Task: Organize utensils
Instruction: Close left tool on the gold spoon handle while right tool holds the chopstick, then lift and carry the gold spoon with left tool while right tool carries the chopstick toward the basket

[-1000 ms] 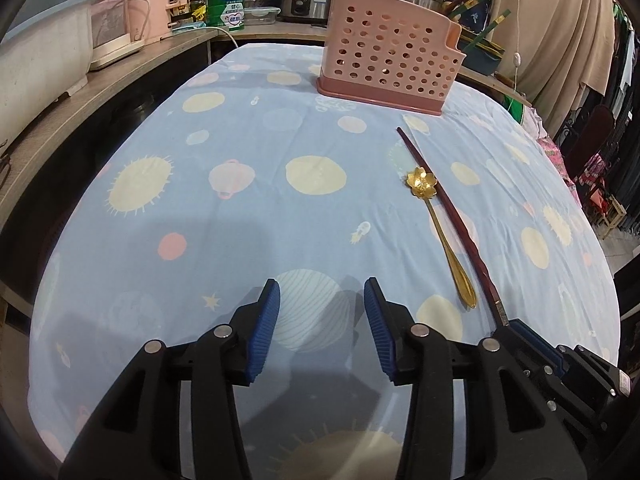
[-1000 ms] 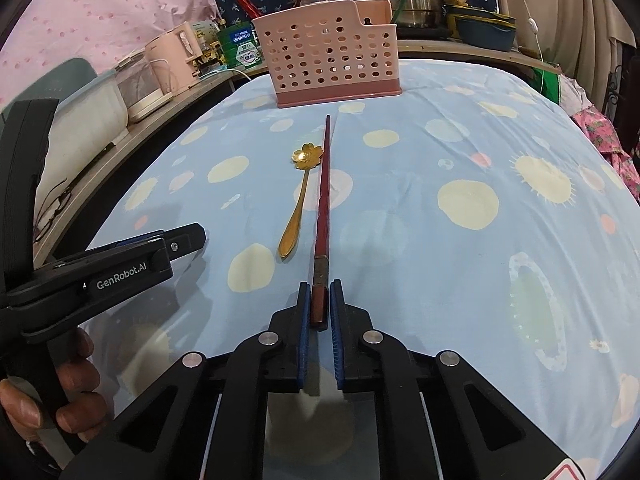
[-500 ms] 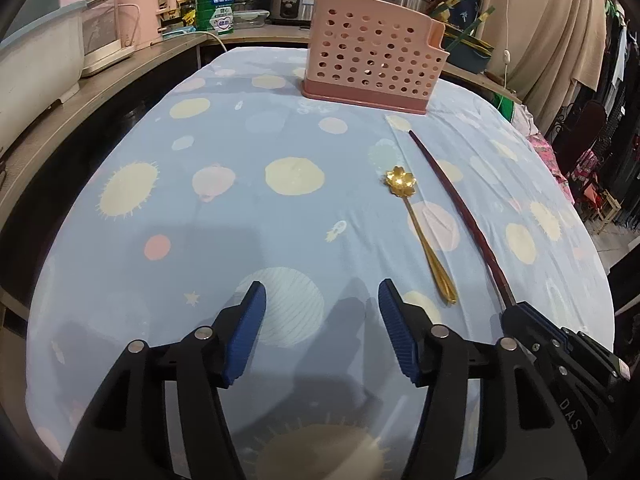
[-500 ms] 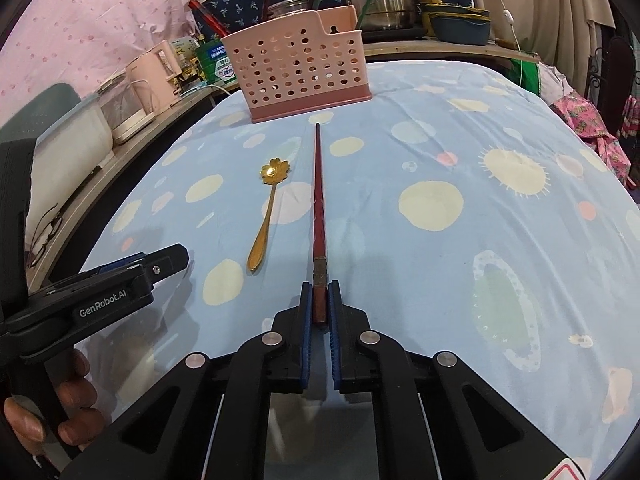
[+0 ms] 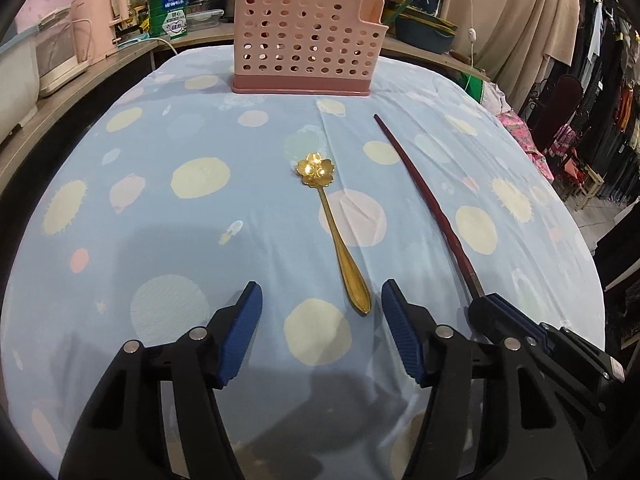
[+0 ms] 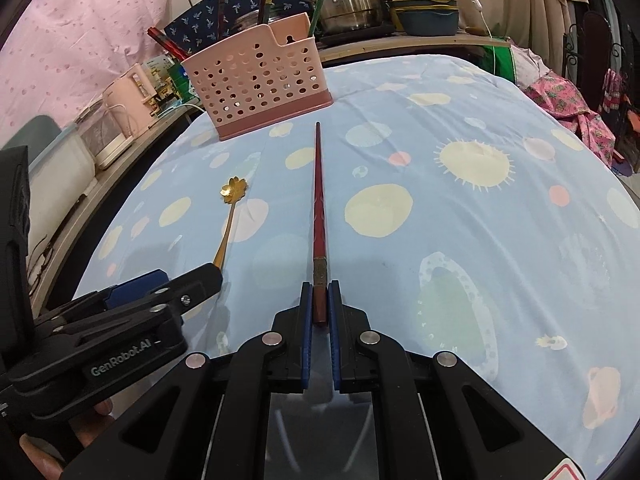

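Note:
A pink perforated utensil holder stands at the far end of the blue spotted cloth; it also shows in the right wrist view. A gold flower-bowled spoon lies on the cloth, its handle tip just ahead of my open, empty left gripper. My right gripper is shut on the butt end of a dark red chopstick, which points at the holder. The chopstick and the right gripper show at the right in the left wrist view. The spoon and the left gripper show at the left in the right wrist view.
A wooden counter runs along the left with pink and white appliances. Steel pots and bowls stand behind the holder. Several chopsticks stick out of the holder. Curtains and clothes hang at the right.
My left gripper has opened wider and moved right, so the spoon handle now lies just ahead of its jaws. My right gripper has kept its hold on the chopstick and lifted it.

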{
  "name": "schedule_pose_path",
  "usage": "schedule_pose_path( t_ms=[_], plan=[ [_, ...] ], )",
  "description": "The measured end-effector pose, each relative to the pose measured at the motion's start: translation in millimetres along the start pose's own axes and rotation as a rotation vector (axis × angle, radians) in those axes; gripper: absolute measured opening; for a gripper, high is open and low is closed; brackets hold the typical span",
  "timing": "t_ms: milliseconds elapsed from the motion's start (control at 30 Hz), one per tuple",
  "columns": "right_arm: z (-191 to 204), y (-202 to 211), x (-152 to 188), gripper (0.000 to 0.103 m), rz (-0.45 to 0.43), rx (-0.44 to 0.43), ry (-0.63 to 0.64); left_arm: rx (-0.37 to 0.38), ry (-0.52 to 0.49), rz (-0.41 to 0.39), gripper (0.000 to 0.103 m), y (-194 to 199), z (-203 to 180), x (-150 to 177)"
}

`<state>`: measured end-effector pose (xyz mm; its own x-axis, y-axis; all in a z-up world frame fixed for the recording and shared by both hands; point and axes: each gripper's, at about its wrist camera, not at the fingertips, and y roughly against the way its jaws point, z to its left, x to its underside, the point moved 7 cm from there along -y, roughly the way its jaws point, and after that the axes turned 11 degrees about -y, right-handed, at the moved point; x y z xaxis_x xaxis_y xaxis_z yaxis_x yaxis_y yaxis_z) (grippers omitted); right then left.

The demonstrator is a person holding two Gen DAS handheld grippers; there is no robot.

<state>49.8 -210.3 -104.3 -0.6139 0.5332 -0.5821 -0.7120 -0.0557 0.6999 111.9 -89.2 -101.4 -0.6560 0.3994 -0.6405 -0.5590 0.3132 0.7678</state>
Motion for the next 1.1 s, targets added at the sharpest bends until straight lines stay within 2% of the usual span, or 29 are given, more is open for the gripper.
schedule_pose_path(
  t_ms=[100,167,200,267,333,600,1100],
  plan=[
    [0,-1,1,0.007,0.003,-0.002,-0.001,-0.011,-0.008,-0.006,0.048,-2,0,-1],
    [0,-1,2,0.007,0.005,-0.003,-0.003,-0.020,-0.017,-0.008,0.034,-3,1,-2],
    [0,-2,2,0.007,0.005,-0.003,-0.003,-0.025,-0.020,-0.009,0.032,-3,1,-2],
    [0,-2,2,0.007,0.005,-0.003,-0.003,-0.021,-0.021,-0.011,0.019,-2,2,-1],
    [0,-2,2,0.007,0.005,-0.003,-0.003,-0.007,-0.014,-0.007,0.011,-1,4,0],
    [3,0,3,0.007,0.003,-0.010,-0.001,0.010,0.015,-0.008,0.011,10,14,3],
    [34,42,-20,0.007,-0.073,-0.102,0.019,-0.008,0.074,-0.107,0.008,59,42,-23]
  ],
)
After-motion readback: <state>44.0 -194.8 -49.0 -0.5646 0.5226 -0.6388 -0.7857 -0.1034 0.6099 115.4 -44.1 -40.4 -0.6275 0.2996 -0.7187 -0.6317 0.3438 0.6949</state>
